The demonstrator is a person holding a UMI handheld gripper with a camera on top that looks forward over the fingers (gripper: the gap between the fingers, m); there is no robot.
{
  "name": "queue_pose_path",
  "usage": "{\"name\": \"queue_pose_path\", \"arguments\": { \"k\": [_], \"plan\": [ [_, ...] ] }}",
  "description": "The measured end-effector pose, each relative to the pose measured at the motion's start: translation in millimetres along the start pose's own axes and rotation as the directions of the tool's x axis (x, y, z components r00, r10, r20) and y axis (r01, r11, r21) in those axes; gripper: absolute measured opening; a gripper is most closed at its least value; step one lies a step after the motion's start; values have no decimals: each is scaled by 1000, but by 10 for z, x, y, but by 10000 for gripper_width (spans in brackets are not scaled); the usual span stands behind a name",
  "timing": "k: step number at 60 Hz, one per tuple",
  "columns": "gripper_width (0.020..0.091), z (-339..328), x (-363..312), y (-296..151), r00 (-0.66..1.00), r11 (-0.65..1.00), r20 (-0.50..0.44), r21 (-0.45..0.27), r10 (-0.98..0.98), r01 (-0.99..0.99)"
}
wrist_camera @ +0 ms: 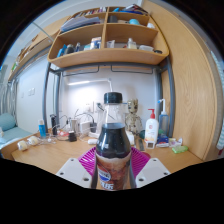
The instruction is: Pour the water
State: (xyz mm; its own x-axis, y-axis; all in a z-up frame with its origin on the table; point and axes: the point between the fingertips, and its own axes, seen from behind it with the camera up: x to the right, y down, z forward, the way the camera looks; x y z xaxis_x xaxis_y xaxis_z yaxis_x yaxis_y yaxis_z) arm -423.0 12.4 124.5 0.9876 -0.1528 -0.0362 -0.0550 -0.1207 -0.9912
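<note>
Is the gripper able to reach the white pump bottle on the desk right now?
Probably not yet: the gripper is shut on the dark cola bottle, and the white pump bottle stands beyond it, to the right.

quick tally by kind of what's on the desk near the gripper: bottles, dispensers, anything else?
Dark soda bottle, between the gripper fingers: 1
White pump dispenser, beyond the fingers: 1
Green item beside the dispenser: 1
Total: 3
Small things further along the wooden desk are too unclear to count.

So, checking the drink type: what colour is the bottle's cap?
Black, on the bottle; gripper view shows it best.
</note>
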Motion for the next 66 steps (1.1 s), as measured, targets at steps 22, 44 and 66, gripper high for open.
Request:
{"name": "queue_pose_path", "arguments": {
  "k": [22, 44, 66],
  "plan": [
    [382, -2, 146, -72, 999, 999, 7, 1, -41, 41],
    [386, 776, 1403, -364, 526, 535, -100, -141, -845, 833],
    [383, 1588, 1280, -577, -268, -259, -65, -115, -961, 959]
  ]
}}
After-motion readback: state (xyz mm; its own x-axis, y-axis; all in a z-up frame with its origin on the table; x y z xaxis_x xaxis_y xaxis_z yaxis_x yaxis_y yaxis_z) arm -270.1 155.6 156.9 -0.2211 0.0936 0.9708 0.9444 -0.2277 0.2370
